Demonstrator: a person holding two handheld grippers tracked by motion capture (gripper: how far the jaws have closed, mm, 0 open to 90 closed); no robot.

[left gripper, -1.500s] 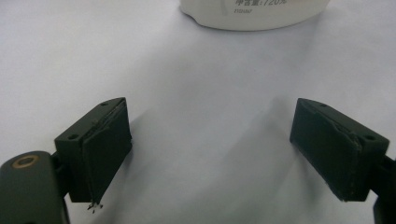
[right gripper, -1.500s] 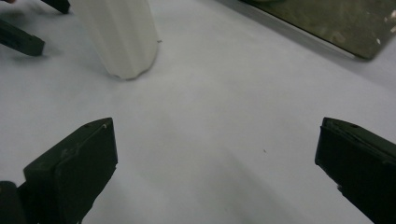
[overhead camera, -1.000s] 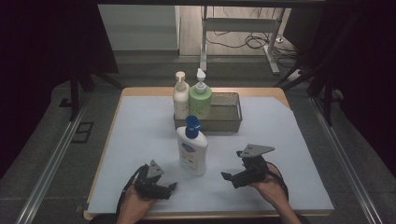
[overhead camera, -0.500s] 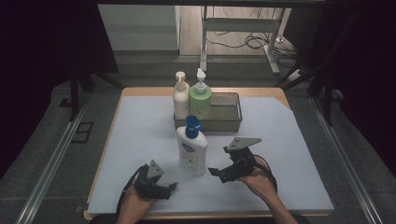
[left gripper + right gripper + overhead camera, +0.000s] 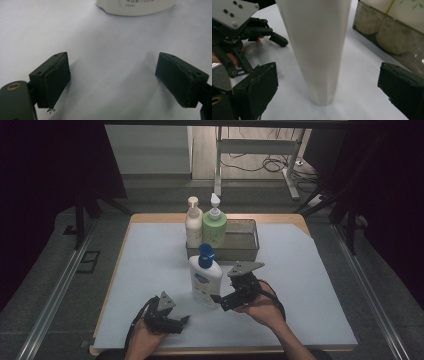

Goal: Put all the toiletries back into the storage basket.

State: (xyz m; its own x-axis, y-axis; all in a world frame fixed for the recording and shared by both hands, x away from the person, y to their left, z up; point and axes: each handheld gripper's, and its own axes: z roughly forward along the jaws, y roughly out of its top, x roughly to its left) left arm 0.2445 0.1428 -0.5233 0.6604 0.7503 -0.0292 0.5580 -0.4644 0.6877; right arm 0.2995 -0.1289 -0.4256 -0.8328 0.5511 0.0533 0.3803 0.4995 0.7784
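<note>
The right hand-held gripper (image 5: 218, 299) has moved up to the white bottle (image 5: 205, 281), jaws wide, just starting to close, gripping nothing yet.

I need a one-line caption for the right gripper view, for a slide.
Right gripper with open jaws on either side of the upright white bottle, not touching it.

Dim room, dark surroundings — the table (image 5: 150, 270) is evenly lit from above; gripper views sharp, soft shadows.
</note>
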